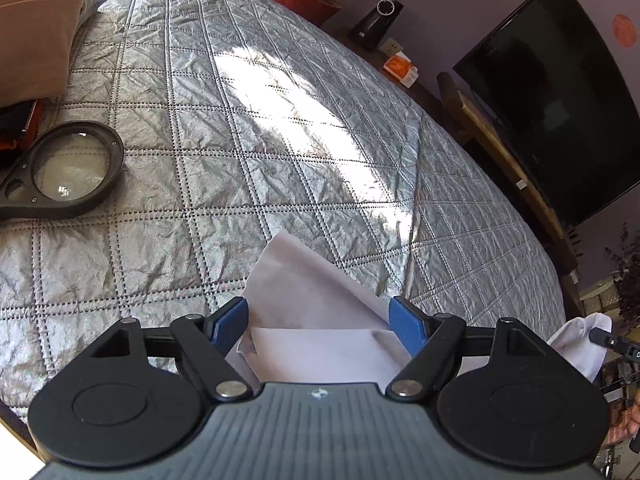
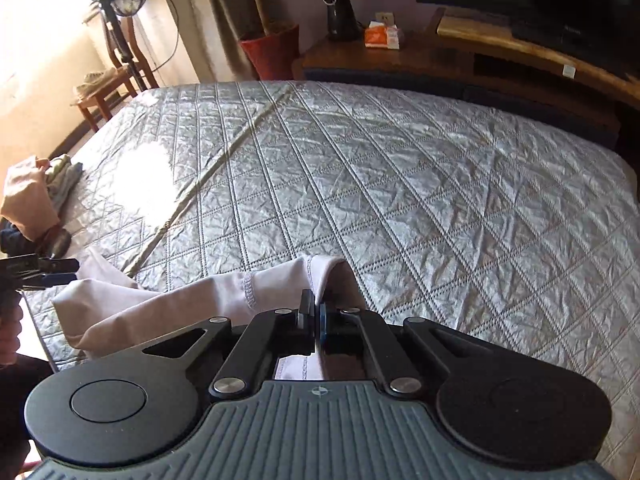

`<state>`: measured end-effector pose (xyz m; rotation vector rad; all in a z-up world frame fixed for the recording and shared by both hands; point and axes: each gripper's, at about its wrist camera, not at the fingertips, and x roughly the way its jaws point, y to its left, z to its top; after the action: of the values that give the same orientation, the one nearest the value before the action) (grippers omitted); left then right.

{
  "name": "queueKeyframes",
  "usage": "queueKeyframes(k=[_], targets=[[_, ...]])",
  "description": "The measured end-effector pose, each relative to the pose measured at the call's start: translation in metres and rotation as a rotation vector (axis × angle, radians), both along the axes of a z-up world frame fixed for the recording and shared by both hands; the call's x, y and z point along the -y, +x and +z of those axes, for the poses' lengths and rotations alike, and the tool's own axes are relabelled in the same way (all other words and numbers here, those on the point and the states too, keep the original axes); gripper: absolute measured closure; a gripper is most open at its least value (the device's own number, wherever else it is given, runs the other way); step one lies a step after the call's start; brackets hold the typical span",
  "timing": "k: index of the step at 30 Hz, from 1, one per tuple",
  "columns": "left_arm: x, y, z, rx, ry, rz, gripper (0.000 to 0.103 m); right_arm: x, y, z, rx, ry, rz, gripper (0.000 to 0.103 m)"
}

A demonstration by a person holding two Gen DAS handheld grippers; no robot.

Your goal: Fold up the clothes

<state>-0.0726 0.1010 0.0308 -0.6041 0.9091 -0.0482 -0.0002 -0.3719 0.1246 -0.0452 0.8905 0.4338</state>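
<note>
Right gripper point(image 2: 316, 316) pinches garment point(image 2: 224, 300) hem at bed point(image 2: 440, 184) near edge; left gripper point(image 1: 318, 320) spread, must clamp next.

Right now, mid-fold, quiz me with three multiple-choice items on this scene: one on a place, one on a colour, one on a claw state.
1. Where does the magnifying glass lie?
A. on the quilted bedspread
B. on the TV stand
C. on the floor

2. What colour are the left claw pads?
A. red
B. blue
C. white

3. How does the right claw stand?
A. wide open above the quilt
B. shut on the white garment
C. shut on a pillow

Answers: 1 A, the lens rests on the quilt near the pile of clothes; 2 B, both pads show blue; 3 B, its pads pinch the garment's hemmed edge.
</note>
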Motion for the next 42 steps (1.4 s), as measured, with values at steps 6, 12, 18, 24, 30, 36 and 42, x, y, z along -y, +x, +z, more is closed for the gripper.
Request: queueKeyframes(k=[6, 12, 18, 24, 30, 36, 42], targets=[[0.004, 0.000, 0.001, 0.005, 0.018, -0.016, 0.028, -0.047, -0.070, 0.033, 0.580, -0.319, 0.219, 0.101], [0.005, 0.000, 0.000, -0.002, 0.014, -0.028, 0.027, -0.048, -0.114, -0.059, 0.425, -0.633, 0.173, 0.093], [0.004, 0.000, 0.000, -0.006, 0.026, -0.033, 0.027, -0.029, -0.093, -0.072, 0.290, -0.482, -0.305, 0.039], [-0.011, -0.006, 0.006, 0.004, 0.101, -0.001, 0.026, -0.001, -0.089, -0.060, 0.283, -0.168, -0.673, 0.045], [-0.021, -0.019, 0.016, 0.025, 0.209, -0.031, 0.025, -0.019, -0.139, -0.077, 0.280, 0.155, -0.969, 0.044], [-0.011, -0.028, 0.020, 0.042, 0.284, -0.163, 0.016, -0.066, -0.145, -0.089, 0.282, 0.295, -0.813, 0.037], [0.014, -0.030, 0.009, 0.022, 0.341, -0.303, 0.016, -0.063, -0.129, -0.119, 0.056, 0.518, -0.762, 0.048]])
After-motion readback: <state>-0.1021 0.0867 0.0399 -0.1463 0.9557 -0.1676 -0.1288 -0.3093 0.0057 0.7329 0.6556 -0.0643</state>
